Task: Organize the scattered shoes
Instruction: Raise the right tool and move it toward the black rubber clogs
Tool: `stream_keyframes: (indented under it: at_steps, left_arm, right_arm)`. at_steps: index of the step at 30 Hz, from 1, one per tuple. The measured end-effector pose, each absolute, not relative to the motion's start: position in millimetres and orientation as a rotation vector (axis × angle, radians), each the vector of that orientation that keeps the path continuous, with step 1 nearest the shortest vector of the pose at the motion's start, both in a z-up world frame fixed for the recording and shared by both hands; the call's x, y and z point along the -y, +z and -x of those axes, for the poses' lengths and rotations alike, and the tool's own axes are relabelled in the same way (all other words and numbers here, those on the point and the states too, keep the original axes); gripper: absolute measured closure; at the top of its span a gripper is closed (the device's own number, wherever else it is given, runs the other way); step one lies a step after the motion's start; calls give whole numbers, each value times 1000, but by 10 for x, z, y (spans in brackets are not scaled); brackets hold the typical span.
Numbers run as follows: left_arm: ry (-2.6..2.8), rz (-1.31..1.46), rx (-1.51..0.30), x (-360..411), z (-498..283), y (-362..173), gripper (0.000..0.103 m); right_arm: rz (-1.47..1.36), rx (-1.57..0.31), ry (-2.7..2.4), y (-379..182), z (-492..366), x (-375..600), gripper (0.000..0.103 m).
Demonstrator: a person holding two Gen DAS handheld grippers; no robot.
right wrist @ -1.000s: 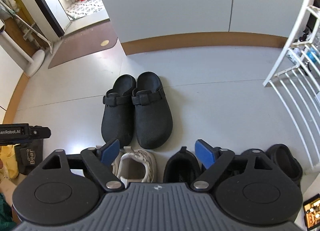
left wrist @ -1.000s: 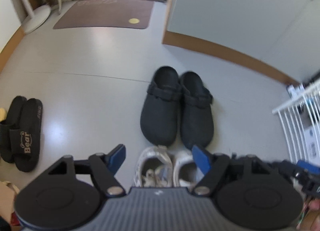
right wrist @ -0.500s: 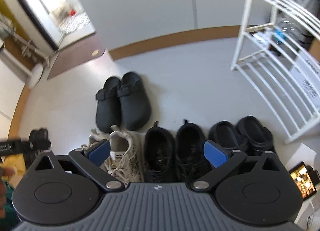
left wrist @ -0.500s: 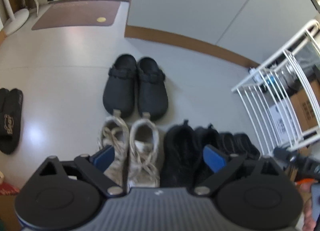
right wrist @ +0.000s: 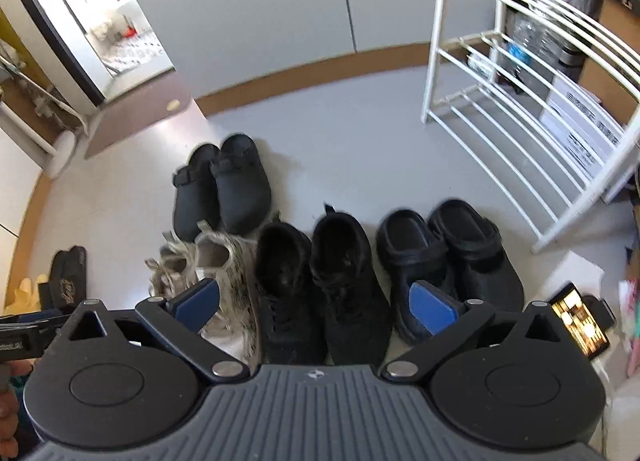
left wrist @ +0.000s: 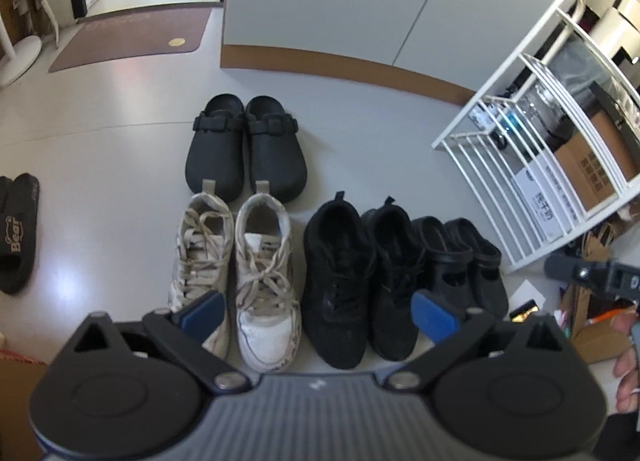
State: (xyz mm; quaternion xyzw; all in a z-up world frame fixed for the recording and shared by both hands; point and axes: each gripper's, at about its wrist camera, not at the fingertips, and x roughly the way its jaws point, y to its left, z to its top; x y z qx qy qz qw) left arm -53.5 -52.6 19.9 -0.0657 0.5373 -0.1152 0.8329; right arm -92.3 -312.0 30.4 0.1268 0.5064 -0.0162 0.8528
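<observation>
Both tongs, the left gripper point(left wrist: 316, 311) and right gripper point(right wrist: 314, 301), hang spread wide and empty just above a floor row of white sneakers point(left wrist: 236, 273), black sneakers point(right wrist: 320, 281) and black clogs point(right wrist: 448, 257), toes toward them, lengthwise away.

3 pairs sat in 1 row on the floor point(left wrist: 120, 133): sneakers point(left wrist: 236, 269) left, lace-up shoes point(left wrist: 360, 281) middle, clogs point(left wrist: 460, 261) right. Mules point(left wrist: 244, 149) stood just behind the sneakers. Slides point(left wrist: 16, 233) lay well apart, far left. Rack point(left wrist: 532, 133) stood right.
</observation>
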Motion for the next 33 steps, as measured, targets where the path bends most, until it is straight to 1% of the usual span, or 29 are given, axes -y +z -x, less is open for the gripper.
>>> stream_keyframes:
  at_steps: [5, 14, 21, 25, 26, 28, 31, 33]
  left_arm:
    - [-264, 134, -1172, 528, 701, 178, 0]
    - [-314, 60, -1167, 761, 807, 164, 0]
    - [-328, 33, -1161, 965, 806, 170, 0]
    - [-341, -4, -1174, 1094, 779, 79, 0]
    - [-354, -6, -1187, 1113, 767, 34, 1]
    - [-362, -14, -1202, 1127, 749, -1, 1]
    - [-378, -10, -1204, 1122, 703, 0, 1]
    - [-382, 5, -1193, 1107, 678, -11, 1]
  right_arm:
    - [-234, -1079, -50, 402, 1151, 3072, 0]
    - [-164, -1101, -128, 577, 1376, 3135, 0]
    - [-132, -1122, -137, 501, 1370, 3163, 0]
    - [-111, -1075, -111, 457, 1388, 3206, 0]
    - [-109, -1093, -117, 391, 1390, 3246, 0]
    - [-123, -1140, -127, 314, 1373, 3352, 6]
    - [-140, -1071, -94, 428, 1399, 3456, 7]
    - [-152, -1071, -114, 431, 1416, 3528, 7]
